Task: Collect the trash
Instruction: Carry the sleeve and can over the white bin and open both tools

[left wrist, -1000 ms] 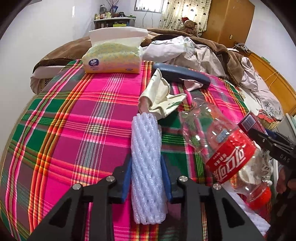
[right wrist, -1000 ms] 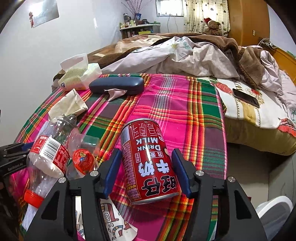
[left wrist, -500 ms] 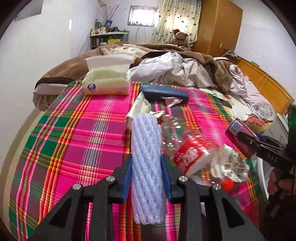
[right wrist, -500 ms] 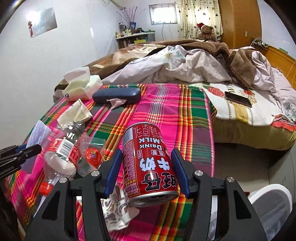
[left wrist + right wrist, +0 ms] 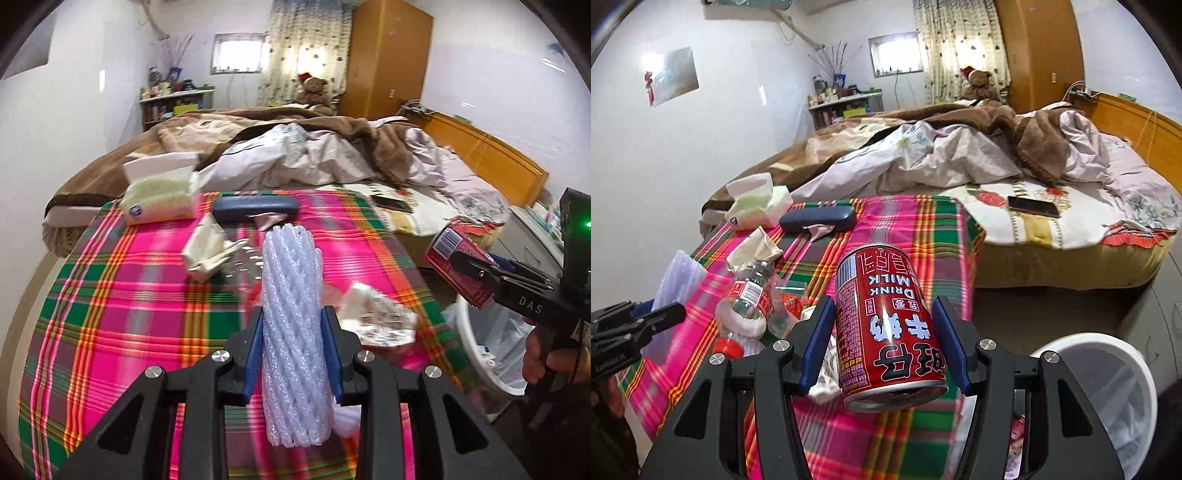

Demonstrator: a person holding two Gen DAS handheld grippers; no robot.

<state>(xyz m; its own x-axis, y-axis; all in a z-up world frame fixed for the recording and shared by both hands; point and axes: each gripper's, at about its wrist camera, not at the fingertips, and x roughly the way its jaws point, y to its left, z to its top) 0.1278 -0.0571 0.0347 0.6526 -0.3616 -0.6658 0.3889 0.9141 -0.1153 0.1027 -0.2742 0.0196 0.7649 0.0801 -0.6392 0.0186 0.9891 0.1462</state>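
My left gripper (image 5: 291,325) is shut on a white foam net sleeve (image 5: 291,332), held above the plaid blanket (image 5: 129,295). My right gripper (image 5: 886,332) is shut on a red milk drink can (image 5: 886,325), held off the bed's right edge, near a white trash bin (image 5: 1100,387). The can (image 5: 458,266) and the bin (image 5: 480,354) also show at the right of the left wrist view. On the blanket lie a clear cola bottle with a red label (image 5: 746,299), a crumpled printed wrapper (image 5: 384,317) and a crumpled cream tissue (image 5: 207,251).
A tissue pack (image 5: 162,199) and a dark blue glasses case (image 5: 255,208) lie at the blanket's far end. A phone (image 5: 1032,206) lies on the floral sheet. Rumpled bedding (image 5: 942,155) fills the back. A wooden wardrobe (image 5: 388,59) stands behind.
Both grippers have lifted and pulled back to the right with their loads. The trash bin has come into both views. The bottle stays on the blanket.
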